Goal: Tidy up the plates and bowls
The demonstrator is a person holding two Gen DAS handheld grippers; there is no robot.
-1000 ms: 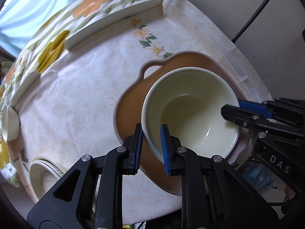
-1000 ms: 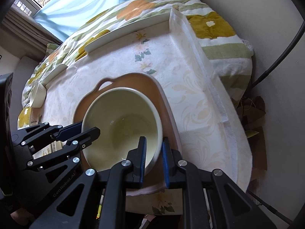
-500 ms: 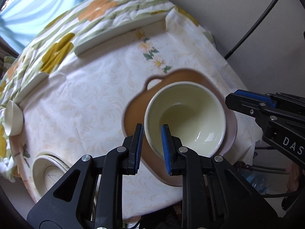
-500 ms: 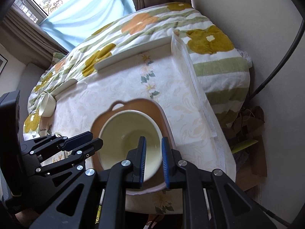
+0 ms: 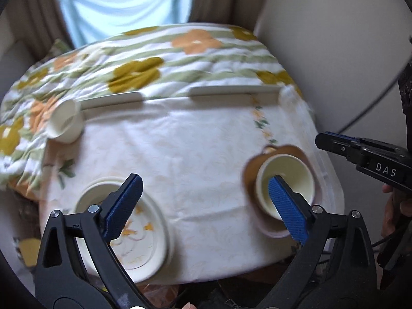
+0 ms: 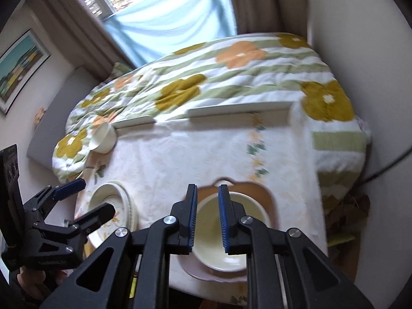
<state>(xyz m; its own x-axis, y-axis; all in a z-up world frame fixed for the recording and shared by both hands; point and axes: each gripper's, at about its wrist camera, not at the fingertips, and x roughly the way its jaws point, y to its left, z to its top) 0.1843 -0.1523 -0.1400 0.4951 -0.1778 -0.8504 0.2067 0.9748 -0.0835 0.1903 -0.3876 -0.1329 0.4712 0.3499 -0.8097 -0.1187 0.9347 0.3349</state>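
A cream bowl sits in a brown handled dish at the table's right front; both show in the right wrist view, bowl and dish. A stack of white flowered plates lies at the left front, also in the right wrist view. A small white bowl lies tipped at the far left edge. My left gripper is wide open and empty, high above the table. My right gripper is slightly open and empty, above the cream bowl.
The white tablecloth covers a small table against a bed with a flowered quilt. A wall and a black cable stand at the right. Bags lie on the floor at the right.
Both grippers have let go of the cream bowl and risen away from it. My left gripper opened wide and swung left; my right gripper opened a little.
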